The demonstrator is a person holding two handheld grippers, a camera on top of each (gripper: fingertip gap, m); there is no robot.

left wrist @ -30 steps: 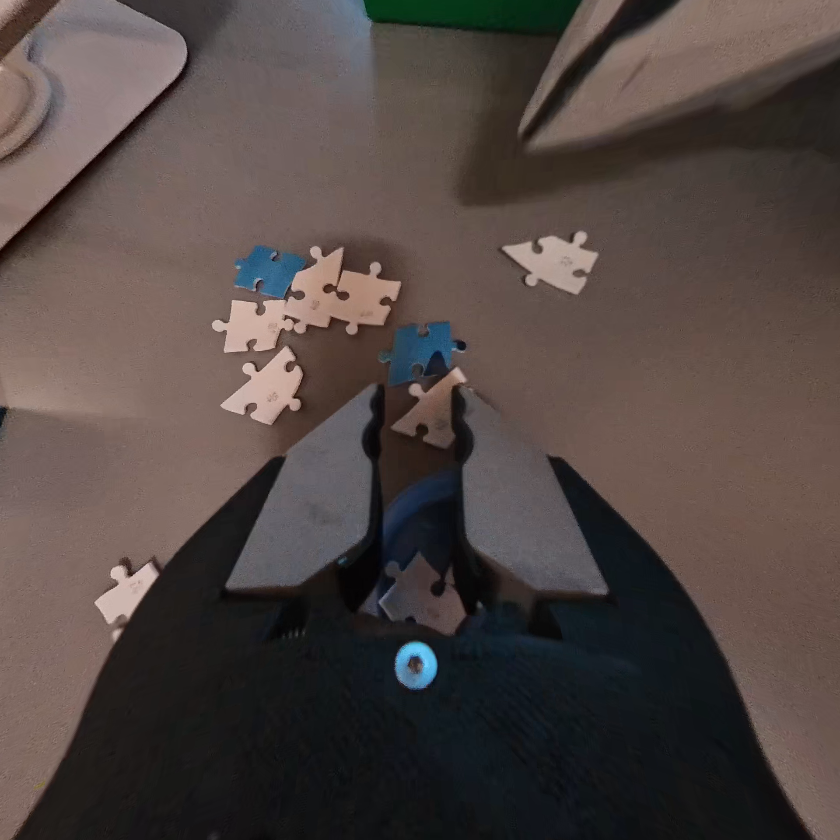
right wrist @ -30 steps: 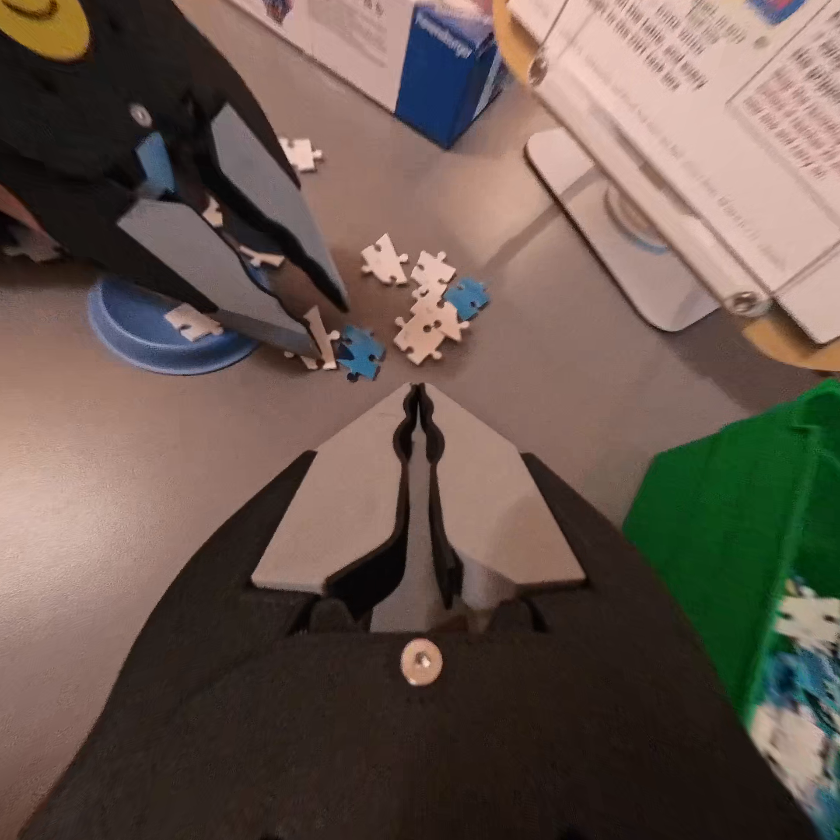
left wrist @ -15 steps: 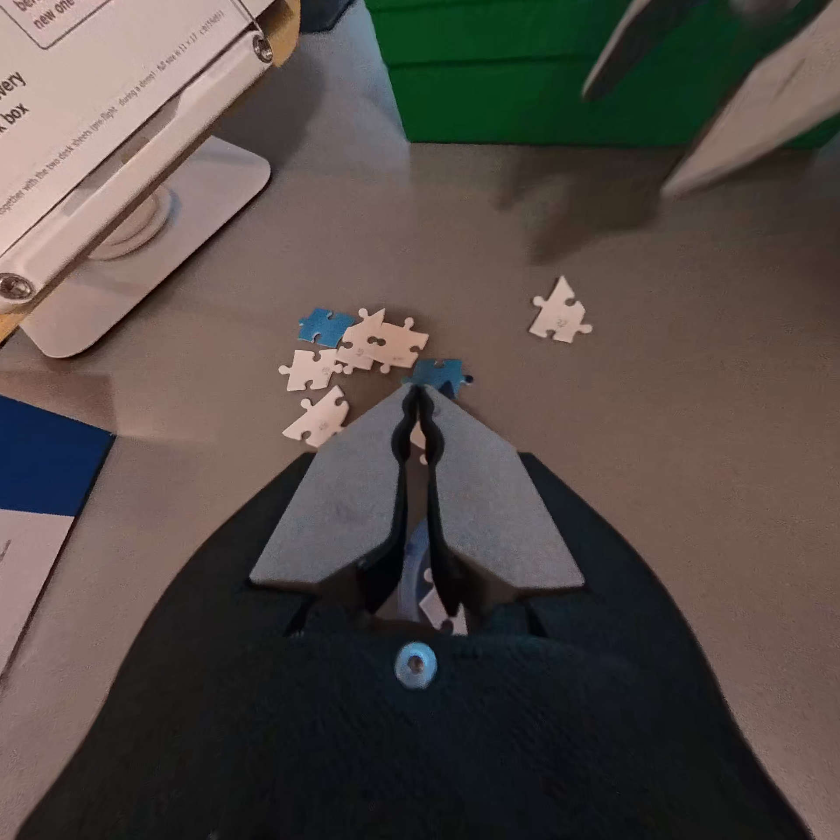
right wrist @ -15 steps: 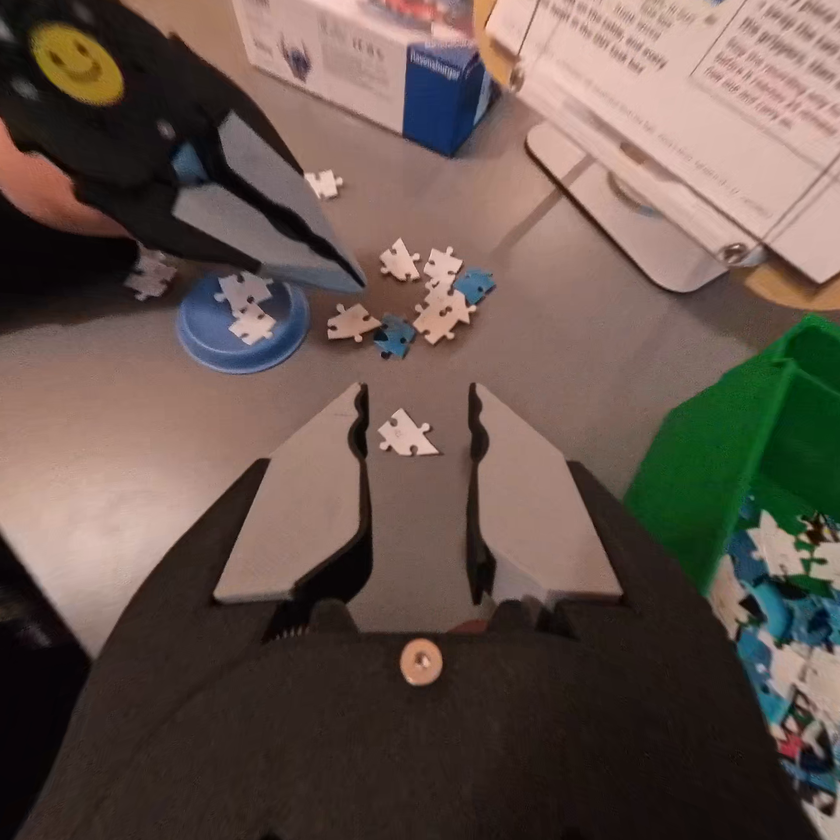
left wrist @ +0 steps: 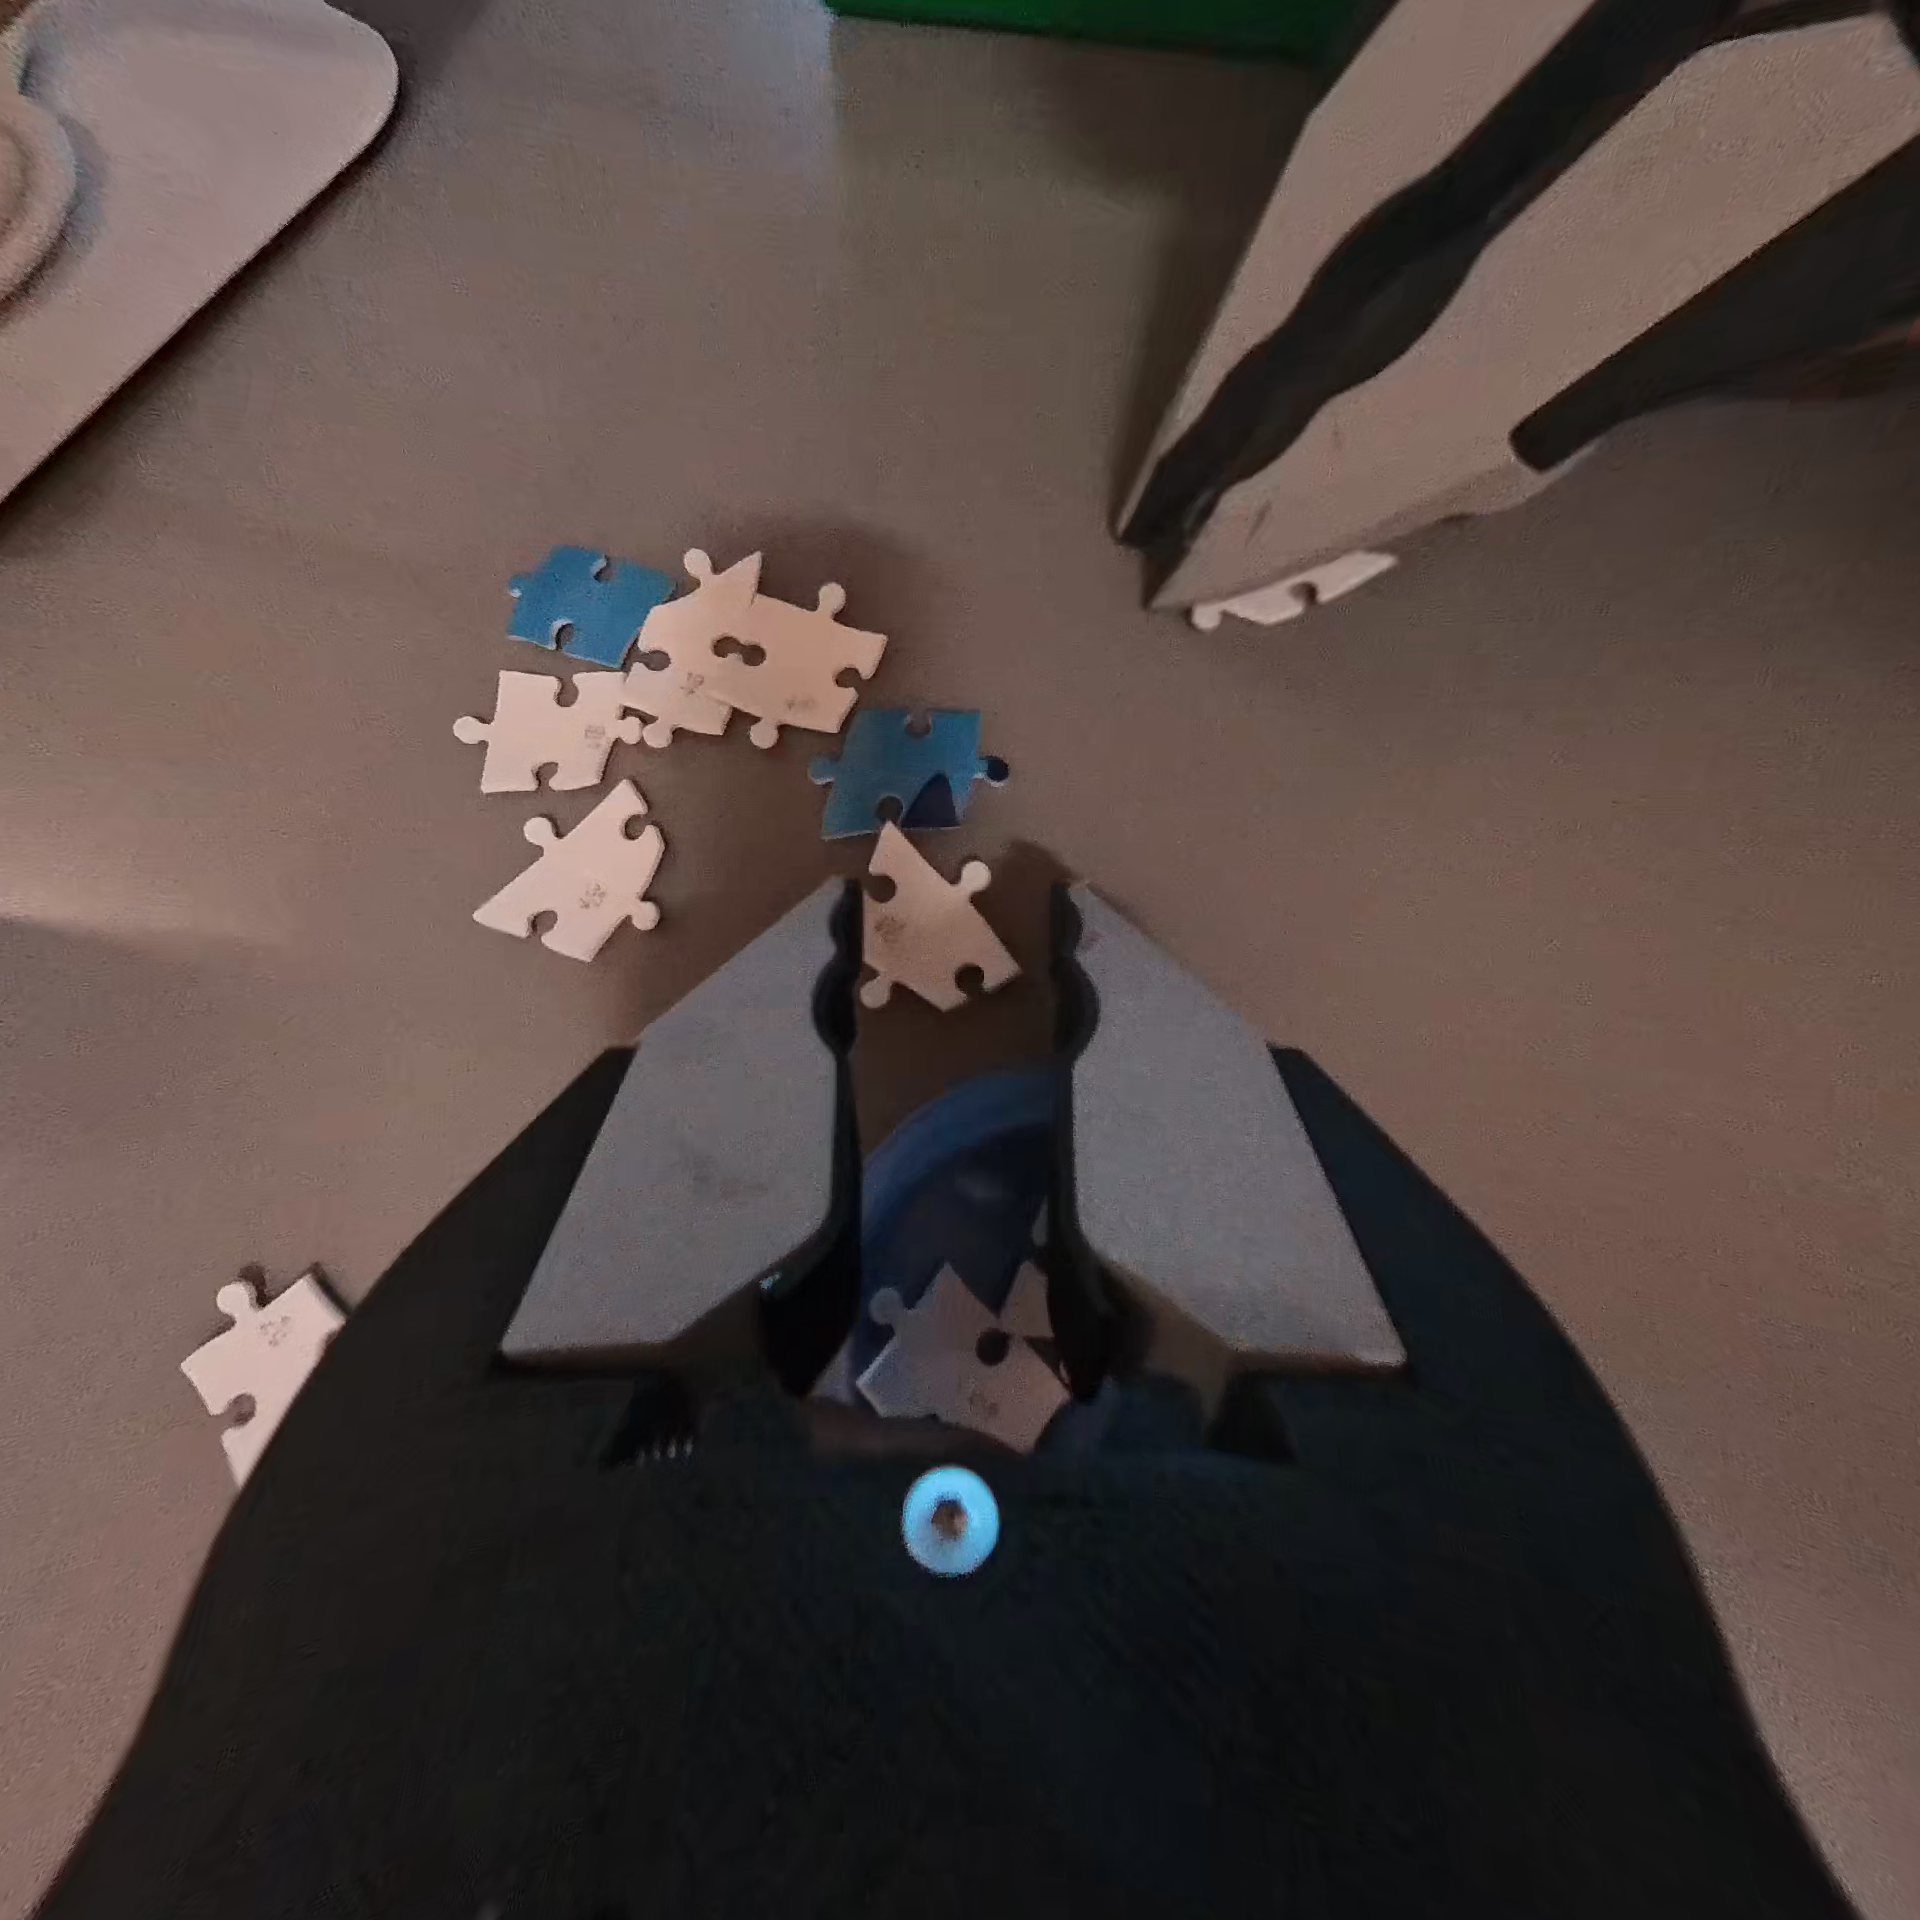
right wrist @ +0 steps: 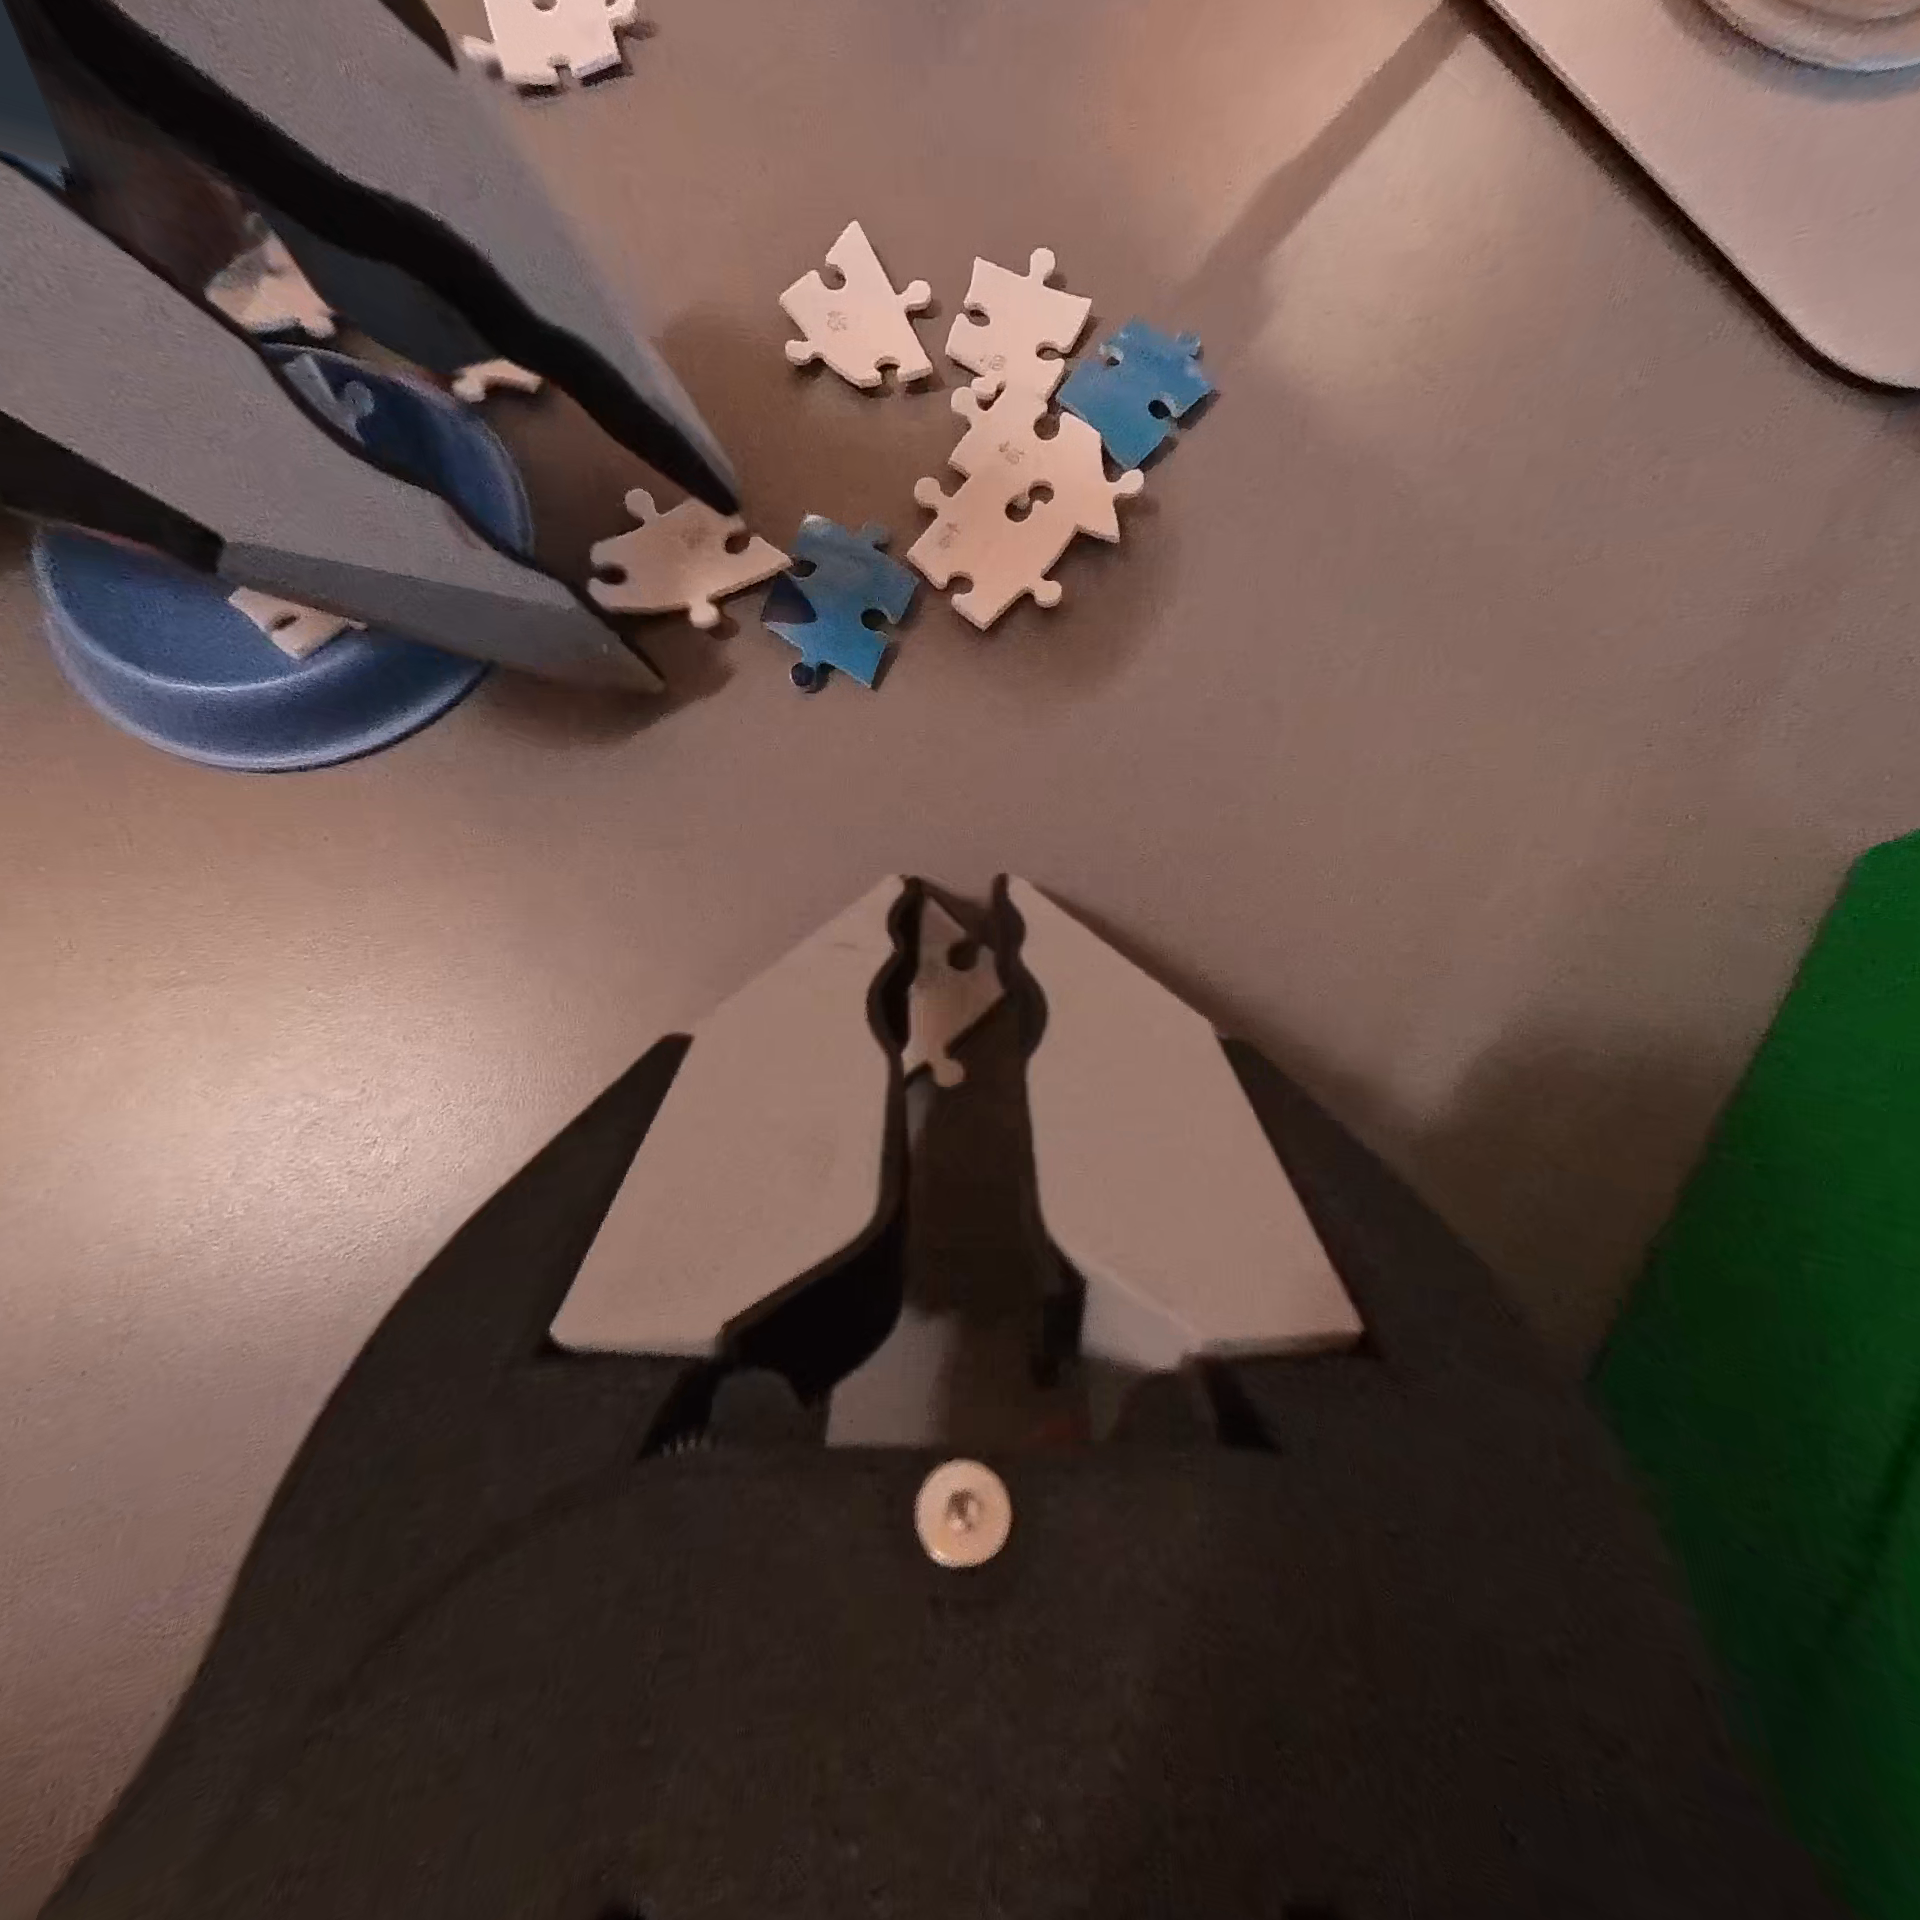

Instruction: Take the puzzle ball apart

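Right wrist view shows the right hand-held gripper (right wrist: 956, 904) pinching a white piece (right wrist: 948, 995) tilted off the tabletop (right wrist: 1351, 727), where it may slip, while the left hand-held gripper (left wrist: 951, 904) straddles another piece (left wrist: 930, 920), unclamped, beside a blue piece (left wrist: 899, 769).

Each claw is built alike: a broad black, matte-textured body is tapered into two pale grey wedge fingers (left wrist: 727, 1143) lined with wavy black pads, and one round silver screw (right wrist: 962, 1525) is set centrally behind them.
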